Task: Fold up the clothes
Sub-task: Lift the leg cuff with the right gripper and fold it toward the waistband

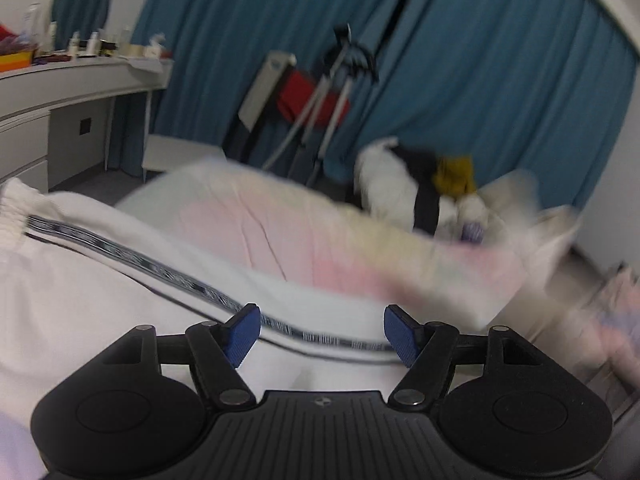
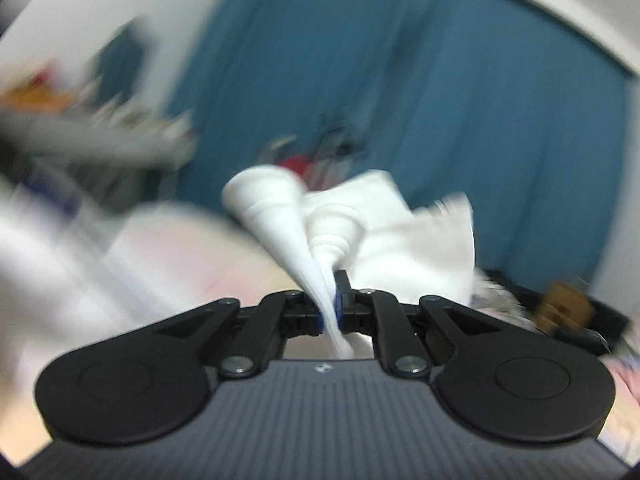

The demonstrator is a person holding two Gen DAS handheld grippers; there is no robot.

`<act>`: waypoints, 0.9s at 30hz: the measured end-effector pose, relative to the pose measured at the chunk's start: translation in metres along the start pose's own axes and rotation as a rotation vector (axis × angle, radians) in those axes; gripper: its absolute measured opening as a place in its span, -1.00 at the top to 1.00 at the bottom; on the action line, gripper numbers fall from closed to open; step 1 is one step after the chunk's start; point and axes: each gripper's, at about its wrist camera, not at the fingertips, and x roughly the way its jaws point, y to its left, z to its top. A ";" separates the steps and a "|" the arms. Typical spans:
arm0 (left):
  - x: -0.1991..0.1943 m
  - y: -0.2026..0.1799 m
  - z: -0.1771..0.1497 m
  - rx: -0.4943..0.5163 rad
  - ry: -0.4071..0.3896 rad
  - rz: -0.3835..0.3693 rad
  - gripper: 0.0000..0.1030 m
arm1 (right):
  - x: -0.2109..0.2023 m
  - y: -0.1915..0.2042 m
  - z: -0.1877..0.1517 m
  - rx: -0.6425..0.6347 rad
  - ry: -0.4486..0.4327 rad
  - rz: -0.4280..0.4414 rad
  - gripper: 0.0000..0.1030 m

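Our right hand-held gripper (image 2: pixel 333 300) pinches bunched white cloth (image 2: pixel 360 224) fanning upward; left hand-held gripper (image 1: pixel 322 334) gapes over white striped garment (image 1: pixel 120 280) running lower-center to upper-left.

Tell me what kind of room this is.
Most likely a bedroom. A bed with pale bedding holds the clothes, teal curtains hang behind it, and a white desk at one side is crowded with bottles.

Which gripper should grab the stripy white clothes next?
The left gripper, probably. It is open and empty, right over the white garment with the dark stripe. The right gripper is busy: it is shut on a bunch of white cloth.
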 end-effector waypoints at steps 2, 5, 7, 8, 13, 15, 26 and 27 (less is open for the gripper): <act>-0.009 0.005 0.005 -0.025 -0.007 -0.023 -0.37 | 0.005 0.035 -0.025 -0.107 0.080 0.101 0.83; -0.013 0.004 0.007 -0.028 -0.010 -0.024 -0.37 | 0.009 0.057 -0.043 -0.160 0.140 0.144 0.82; -0.010 -0.001 0.007 -0.008 -0.011 -0.020 -0.37 | 0.008 0.047 -0.039 -0.109 0.130 0.147 0.82; -0.007 -0.004 0.007 0.003 -0.008 -0.018 -0.37 | 0.006 0.041 -0.036 -0.079 0.118 0.150 0.82; 0.004 -0.011 0.001 0.013 0.015 -0.014 -0.37 | -0.011 0.041 -0.026 -0.056 0.036 0.199 0.82; 0.008 -0.012 0.000 0.018 0.021 -0.008 -0.37 | -0.009 0.051 -0.024 -0.068 0.032 0.231 0.81; 0.029 -0.014 -0.009 0.022 0.060 -0.024 -0.37 | 0.006 0.057 -0.022 0.057 0.077 0.289 0.74; 0.031 -0.015 -0.009 0.023 0.064 -0.030 -0.37 | 0.004 0.058 -0.021 0.059 0.086 0.295 0.72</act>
